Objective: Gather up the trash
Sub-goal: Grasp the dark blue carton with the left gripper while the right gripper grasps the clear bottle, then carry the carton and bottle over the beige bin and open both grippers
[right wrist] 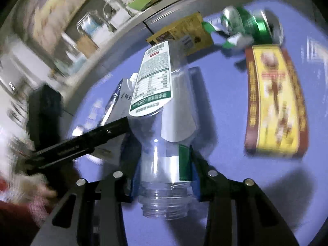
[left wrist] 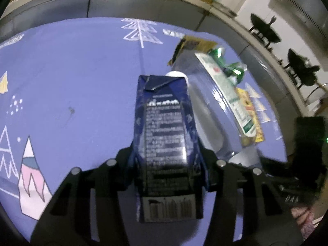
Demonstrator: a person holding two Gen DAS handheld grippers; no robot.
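Clear bottle (right wrist: 164, 147) between hand-held gripper (right wrist: 164, 176) pads

Purple tablecloth (left wrist: 82, 78) (white tree drawings), grey cabinets (left wrist: 143, 6), dark chairs (left wrist: 264, 30)

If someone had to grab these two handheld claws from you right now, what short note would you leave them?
Left gripper: closed on the dark blue drink carton, pads against its sides.
Right gripper: closed on the neck of the clear plastic bottle with a green and white label, cap off.
On the purple patterned tablecloth: a crushed green can, a mustard-yellow wrapper and a red and yellow printed packet.
Done: two pieces gripped.
Left: bin the carton and bottle, then pick up the other three. No bin is in view.
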